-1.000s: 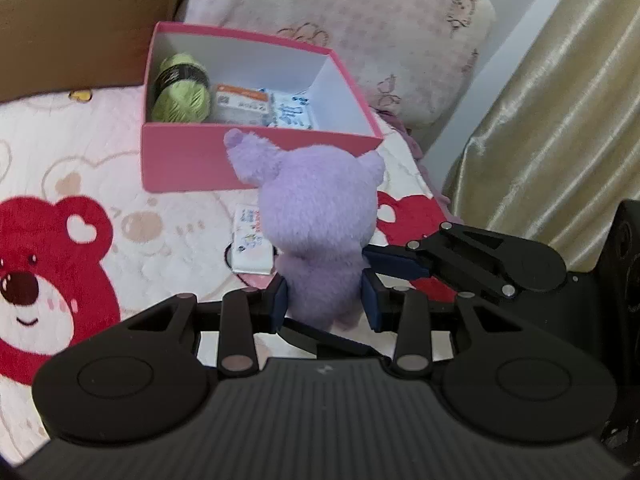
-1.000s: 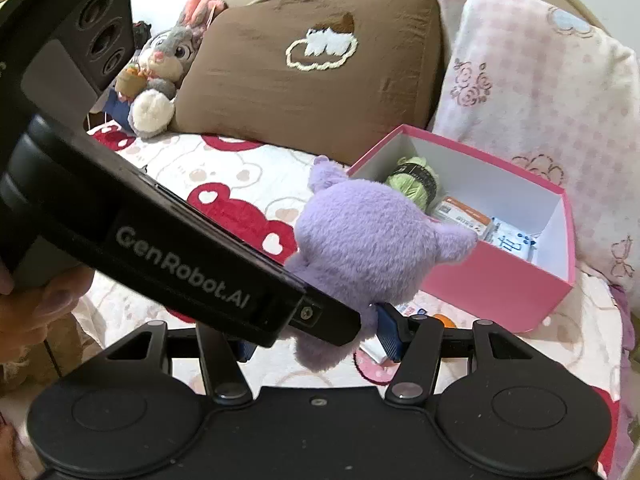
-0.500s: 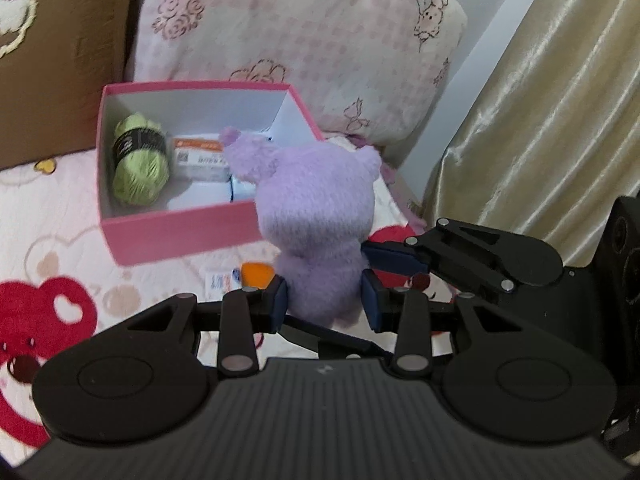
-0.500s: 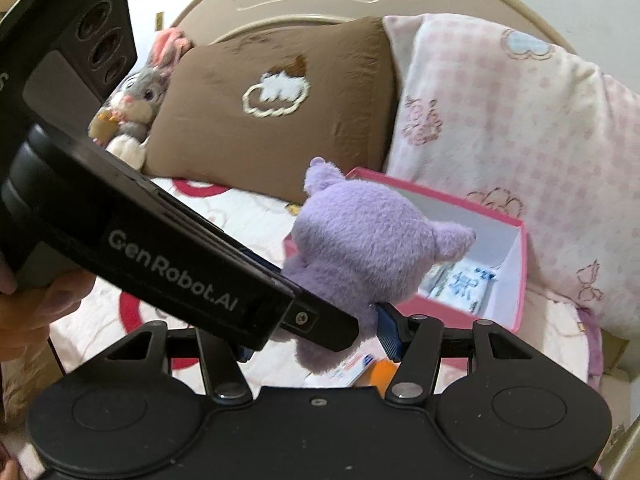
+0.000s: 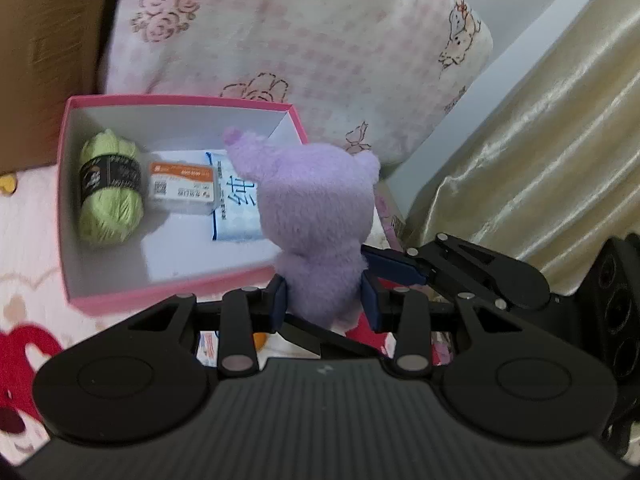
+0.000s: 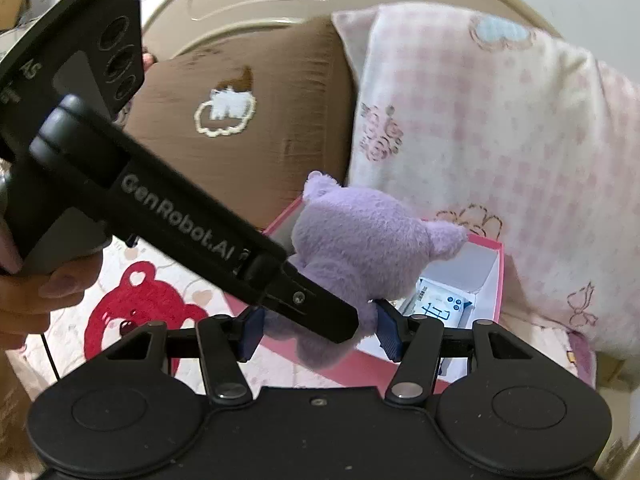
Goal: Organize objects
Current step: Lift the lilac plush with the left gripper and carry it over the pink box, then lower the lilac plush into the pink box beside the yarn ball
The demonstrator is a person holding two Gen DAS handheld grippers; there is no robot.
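Left tool (image 5: 324,300): blue pads pinching the lower body of a purple plush toy (image 5: 320,208) from both sides. Right tool (image 6: 320,330): pads clamped on the same toy, crossing close to the left tool's finger.

Toy: upright, lifted off the bed, held at the near right corner of a pink box (image 5: 180,292), head over the box's right end.

Box contents: ball of green yarn (image 5: 110,190) at left, orange-labelled packet (image 5: 182,188) in the middle, blue-and-white tissue pack (image 5: 236,208) at right, partly behind the toy.

Under the tools: small packet and something orange on the bear-print quilt (image 6: 136,308). Behind the box: checked pink pillow (image 5: 300,40), brown pillow (image 6: 248,120). Curtain (image 5: 540,140) at right.

Risks, judged: soft fur slipping from the two grips if released unevenly; toy catching the cardboard rim and tipping the light box; little free floor inside, so toy likely perched on the tissue pack and rolling out; tool fingers knocking each other.
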